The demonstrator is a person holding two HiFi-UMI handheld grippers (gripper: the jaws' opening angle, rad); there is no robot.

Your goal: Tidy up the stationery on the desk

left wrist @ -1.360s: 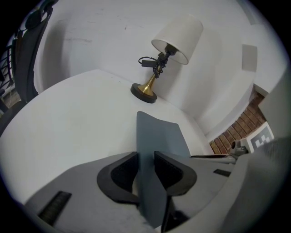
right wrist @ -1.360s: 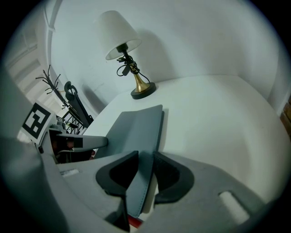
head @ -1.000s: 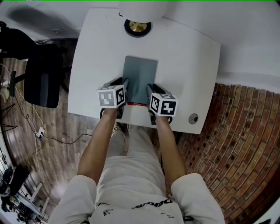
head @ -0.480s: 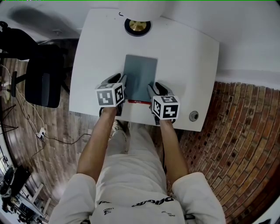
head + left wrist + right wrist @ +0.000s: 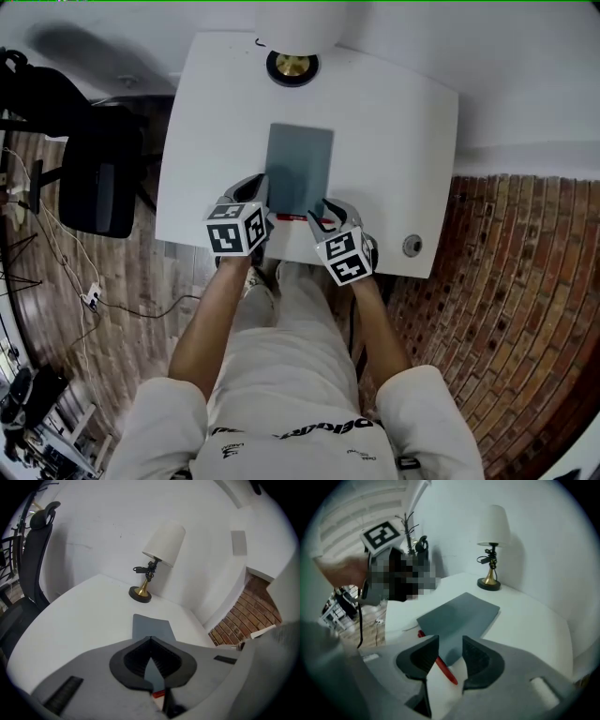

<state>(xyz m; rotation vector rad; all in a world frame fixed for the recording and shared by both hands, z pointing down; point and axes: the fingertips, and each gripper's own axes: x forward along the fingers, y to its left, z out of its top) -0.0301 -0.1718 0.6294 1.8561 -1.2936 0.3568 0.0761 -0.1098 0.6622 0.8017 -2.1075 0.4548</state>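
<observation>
My left gripper (image 5: 150, 640) has its jaws together on nothing, just beside the near left corner of the grey notebook (image 5: 299, 169). My right gripper (image 5: 450, 643) has its jaws apart, one on either side of the red pen (image 5: 446, 668). The pen lies on the white worktop (image 5: 394, 141) along the notebook's near edge.

red pen (image 5: 159, 694): mostly behind left gripper (image 5: 150, 640) jaws | lamp (image 5: 298, 23): shade cut by top edge
</observation>
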